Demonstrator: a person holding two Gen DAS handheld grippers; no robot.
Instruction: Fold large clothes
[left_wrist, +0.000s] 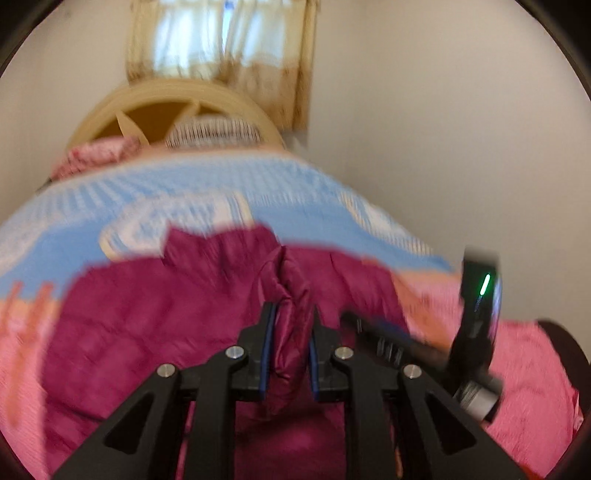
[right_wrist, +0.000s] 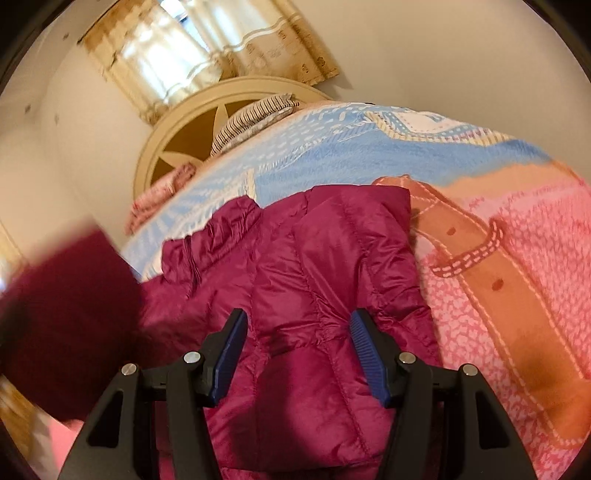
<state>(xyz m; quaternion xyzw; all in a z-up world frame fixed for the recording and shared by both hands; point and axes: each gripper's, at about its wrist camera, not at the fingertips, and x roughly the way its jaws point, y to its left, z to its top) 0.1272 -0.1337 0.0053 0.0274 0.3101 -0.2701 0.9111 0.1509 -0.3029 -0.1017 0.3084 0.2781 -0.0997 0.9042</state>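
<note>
A magenta quilted puffer jacket (left_wrist: 147, 314) (right_wrist: 332, 251) lies spread on the bed. My left gripper (left_wrist: 291, 310) is shut on a raised fold of the jacket, and the fabric bunches up between its blue pads. The left wrist view is blurred by motion. My right gripper (right_wrist: 299, 314) hovers open just over the jacket's lower part, with nothing pinched between its fingers. The right gripper's black housing (left_wrist: 478, 332), with a green light, shows at the right of the left wrist view.
A blue, pink and orange patterned blanket (left_wrist: 258, 199) (right_wrist: 498, 295) covers the bed. A cream round headboard (right_wrist: 207, 107), a striped pillow (right_wrist: 255, 114) and a curtained window (left_wrist: 221, 37) are at the far end. A blurred dark red shape (right_wrist: 66, 325), perhaps a sleeve, fills the left.
</note>
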